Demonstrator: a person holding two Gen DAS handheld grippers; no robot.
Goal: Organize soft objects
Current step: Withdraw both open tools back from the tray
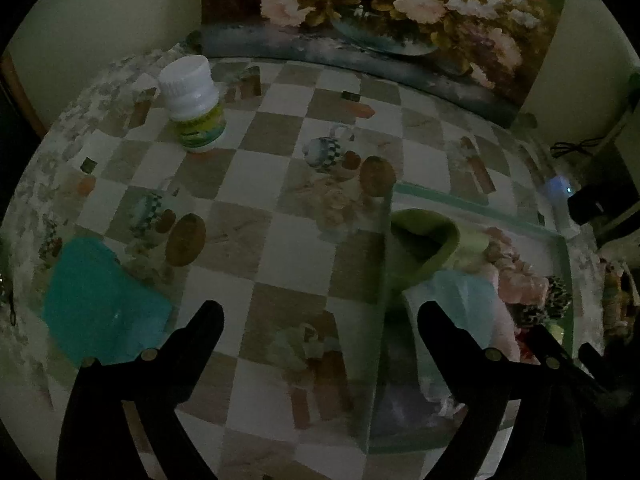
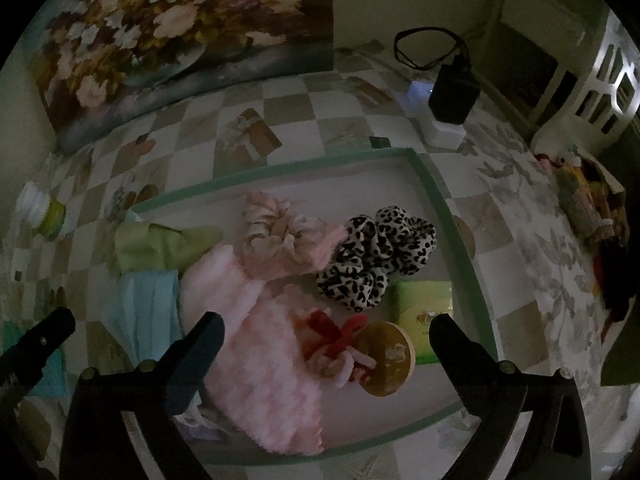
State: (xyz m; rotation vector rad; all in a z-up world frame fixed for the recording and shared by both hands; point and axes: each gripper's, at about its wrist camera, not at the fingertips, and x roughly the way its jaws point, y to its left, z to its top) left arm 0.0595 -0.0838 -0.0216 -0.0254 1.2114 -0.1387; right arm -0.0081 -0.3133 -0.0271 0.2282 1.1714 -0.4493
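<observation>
Left wrist view: the left gripper (image 1: 320, 312) is held spread and empty above the checkered tablecloth (image 1: 256, 184); a teal cloth (image 1: 100, 304) lies loose outside the tray (image 1: 472, 200) — judged next for collection.

Right wrist view: the right gripper (image 2: 328, 328) is likewise parted, holding nothing, over the tray's pink fluffy cloth (image 2: 256, 360) and leopard scrunchie (image 2: 376, 252). Dim light obscures the items lying lowest in the frame.

the fluffy pink cloth (image 2: 256, 364) hides part of the pale blue folded cloth (image 2: 144, 312) and the white tray's floor. the small red-and-pink item (image 2: 340, 344) is too dim to identify. the teal cloth (image 1: 100, 300) is partly covered by the left gripper's finger (image 1: 192, 340).
</observation>
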